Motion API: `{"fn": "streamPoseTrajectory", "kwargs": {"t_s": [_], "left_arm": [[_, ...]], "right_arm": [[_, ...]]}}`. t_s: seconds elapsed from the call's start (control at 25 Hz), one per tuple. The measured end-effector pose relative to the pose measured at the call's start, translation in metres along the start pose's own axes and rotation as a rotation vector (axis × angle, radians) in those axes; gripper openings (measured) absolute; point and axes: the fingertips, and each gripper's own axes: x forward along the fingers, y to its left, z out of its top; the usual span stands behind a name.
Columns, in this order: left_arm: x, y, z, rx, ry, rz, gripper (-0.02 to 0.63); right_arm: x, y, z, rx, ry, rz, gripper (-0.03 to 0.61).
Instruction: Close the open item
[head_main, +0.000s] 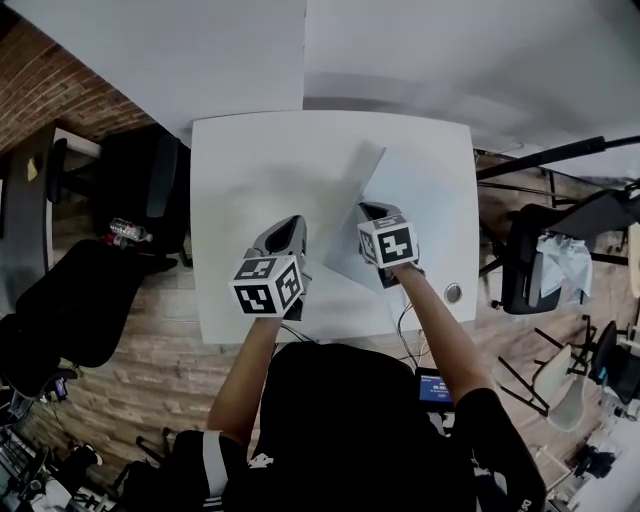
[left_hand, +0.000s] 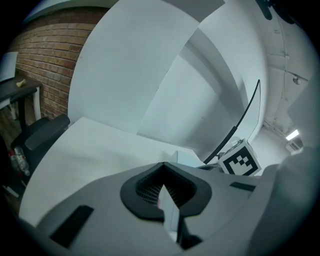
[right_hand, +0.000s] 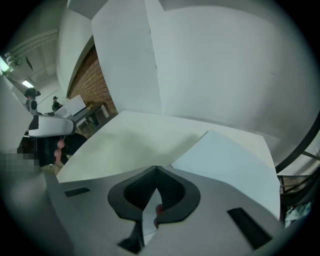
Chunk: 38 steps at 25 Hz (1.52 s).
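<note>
A pale blue flat folder-like item (head_main: 415, 195) lies on the white table (head_main: 250, 170), right of centre, with its cover down and its left edge casting a shadow. In the right gripper view the item (right_hand: 225, 155) spreads ahead to the right. My right gripper (head_main: 372, 212) is shut and holds nothing, hovering over the item's near left corner; its tips (right_hand: 156, 170) meet. My left gripper (head_main: 292, 228) is shut and empty over bare table just left of the item; its tips (left_hand: 162, 167) touch, and the item's corner (left_hand: 187, 157) shows just beyond them.
A round metal grommet (head_main: 453, 292) sits near the table's front right corner. Black chairs stand at the left (head_main: 150, 190) and right (head_main: 525, 260) of the table. A water bottle (head_main: 125, 232) lies at the left. White partition panels rise behind the table.
</note>
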Motion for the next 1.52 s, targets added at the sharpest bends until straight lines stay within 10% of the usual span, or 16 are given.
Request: {"fn": "streamPoseTrajectory", "kwargs": {"t_s": [0.68,1.52], "left_arm": [[-0.063,-0.055,0.031,0.171,-0.156,0.034,0.009],[-0.154,-0.155,0.007,0.282,-0.312,0.032,0.009]], "right_arm": [[-0.118,0.051,0.051,-0.039,-0.367,0.111,0.038],[-0.257,0.077,0.021,-0.094,-0.606,0.134,0.038]]}}
